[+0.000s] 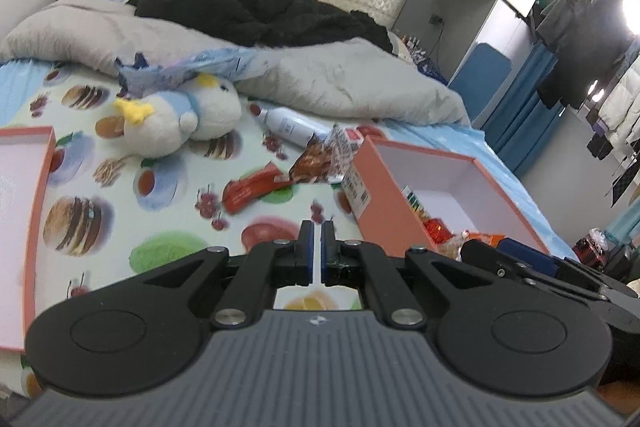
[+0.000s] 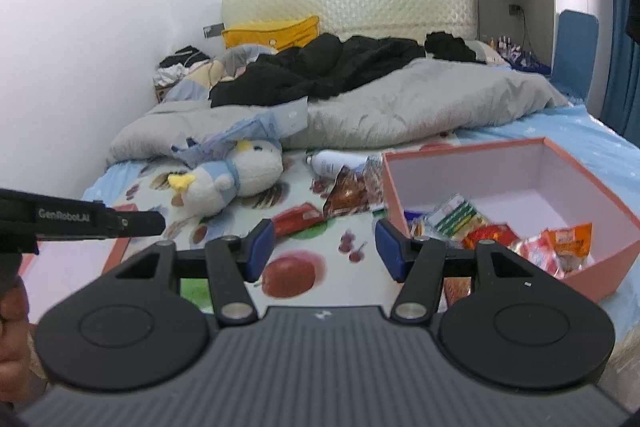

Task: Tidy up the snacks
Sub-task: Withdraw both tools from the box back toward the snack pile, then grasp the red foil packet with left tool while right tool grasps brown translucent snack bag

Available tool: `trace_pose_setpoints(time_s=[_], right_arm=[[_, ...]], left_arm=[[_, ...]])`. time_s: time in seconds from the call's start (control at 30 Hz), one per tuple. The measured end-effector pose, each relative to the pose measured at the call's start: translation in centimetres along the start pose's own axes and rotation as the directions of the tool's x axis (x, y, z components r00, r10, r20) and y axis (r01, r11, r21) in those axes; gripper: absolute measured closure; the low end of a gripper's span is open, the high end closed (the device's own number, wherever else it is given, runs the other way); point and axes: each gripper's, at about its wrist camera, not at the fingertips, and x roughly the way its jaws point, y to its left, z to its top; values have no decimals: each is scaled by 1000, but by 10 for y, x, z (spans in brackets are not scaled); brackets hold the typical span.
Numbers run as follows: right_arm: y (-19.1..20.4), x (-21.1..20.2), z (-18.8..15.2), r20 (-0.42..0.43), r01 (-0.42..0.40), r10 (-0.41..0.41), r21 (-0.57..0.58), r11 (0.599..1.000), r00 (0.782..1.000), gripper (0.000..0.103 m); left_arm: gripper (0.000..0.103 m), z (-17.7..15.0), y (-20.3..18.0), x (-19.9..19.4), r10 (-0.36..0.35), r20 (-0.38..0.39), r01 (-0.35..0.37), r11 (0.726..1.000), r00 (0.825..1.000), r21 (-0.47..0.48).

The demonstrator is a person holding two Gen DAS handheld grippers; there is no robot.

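Observation:
A pink box [image 2: 600, 279] sits on the bed at the right and holds several snack packets [image 2: 492, 231]; it also shows in the left wrist view [image 1: 384, 203]. A red snack packet [image 1: 252, 189] and a brown one [image 1: 314, 161] lie on the printed sheet left of the box; both show in the right wrist view, the red packet [image 2: 298, 219] and the brown packet [image 2: 346, 195]. My left gripper [image 1: 318, 227] is shut and empty above the sheet, short of the red packet. My right gripper [image 2: 324, 239] is open and empty, just left of the box.
A plush duck [image 1: 176, 115] and a white bottle [image 1: 290, 125] lie behind the packets. The pink box lid [image 1: 34, 203] lies at the left. A grey duvet [image 1: 328, 79] and black clothes [image 1: 256, 11] cover the far bed. The left gripper's body [image 2: 80, 221] shows at the left.

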Motion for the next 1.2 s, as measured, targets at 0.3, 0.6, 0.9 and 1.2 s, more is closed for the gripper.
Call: trace_pose_setpoints(time_s=[0.3,0.6,0.9,1.2], right_arm=[[15,19,-29,-81,-28,28,-5,1000,996,45],[18,45,-37,-114,-9,8,-6,1000,993,45],[20,80,-38,-125,28,-28,-6,1000,992,45],[24,125,-30,-108,57,-55,14,998,993,45]], left_arm=[[41,-19,19,8,59,-41,-60,998,997,-10],[33,-21,48,39,101,-89,-106,993,991,-53],[33,-9,74,86,112,-88,-119,990,990,-79],[33,0,100,134,99,-109,-112,986,989,-120]])
